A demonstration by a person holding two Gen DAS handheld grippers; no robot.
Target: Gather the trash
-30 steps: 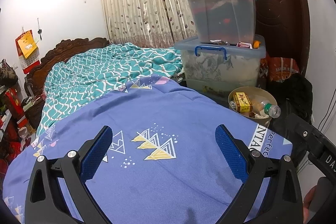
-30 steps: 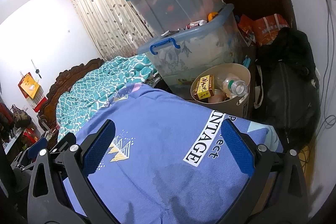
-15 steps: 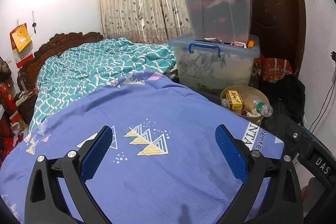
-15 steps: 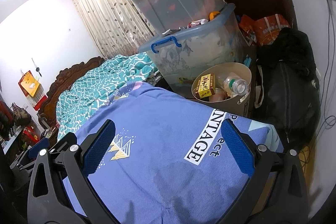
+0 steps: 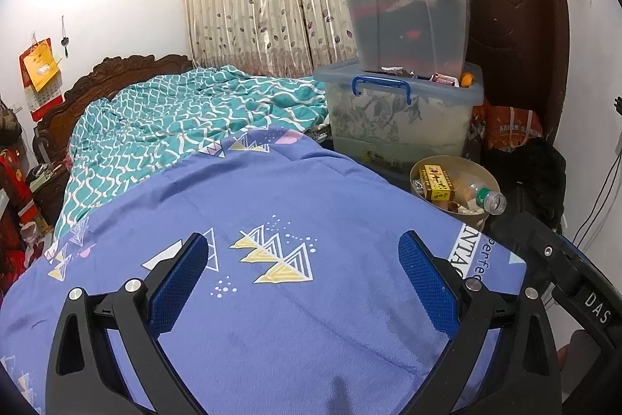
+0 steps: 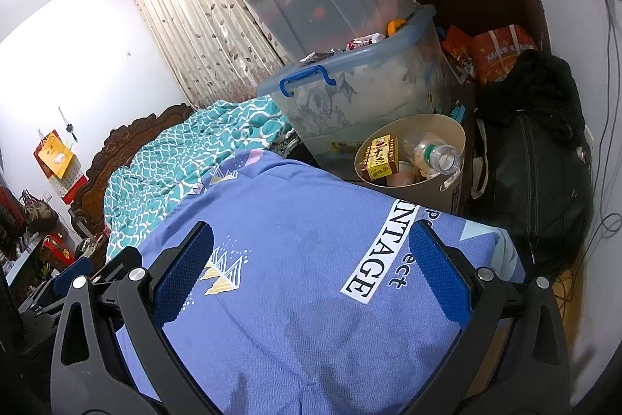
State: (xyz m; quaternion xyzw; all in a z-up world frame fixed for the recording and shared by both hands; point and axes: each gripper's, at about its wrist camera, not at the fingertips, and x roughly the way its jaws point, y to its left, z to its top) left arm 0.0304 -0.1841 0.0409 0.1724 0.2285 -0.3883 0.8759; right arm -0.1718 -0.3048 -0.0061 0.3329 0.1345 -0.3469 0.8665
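A beige trash bin [image 5: 476, 216] [image 6: 451, 135] stands on the floor beside the bed, past its far right corner. In it lie a yellow-red carton [image 5: 437, 181] [image 6: 379, 158] and a clear plastic bottle [image 5: 484, 195] [image 6: 433, 154]. My left gripper [image 5: 303, 271] is open and empty, above the blue bedsheet [image 5: 272, 205]. My right gripper [image 6: 311, 267] is open and empty, above the same sheet [image 6: 303, 220], with the bin ahead and to its right. The right gripper's body also shows at the lower right of the left wrist view [image 5: 559, 271].
Stacked clear storage boxes [image 5: 404, 65] [image 6: 342, 37] stand behind the bin. A black bag [image 6: 536, 158] lies right of it by a dark wooden door [image 5: 517, 10]. A teal quilt [image 5: 179, 127] covers the bed's far half. Cables hang on the right wall [image 6: 606, 26].
The left gripper's view has swung a little left and pulled back, so the bin and boxes sit smaller and further right. The right gripper has barely moved. Both stay open.
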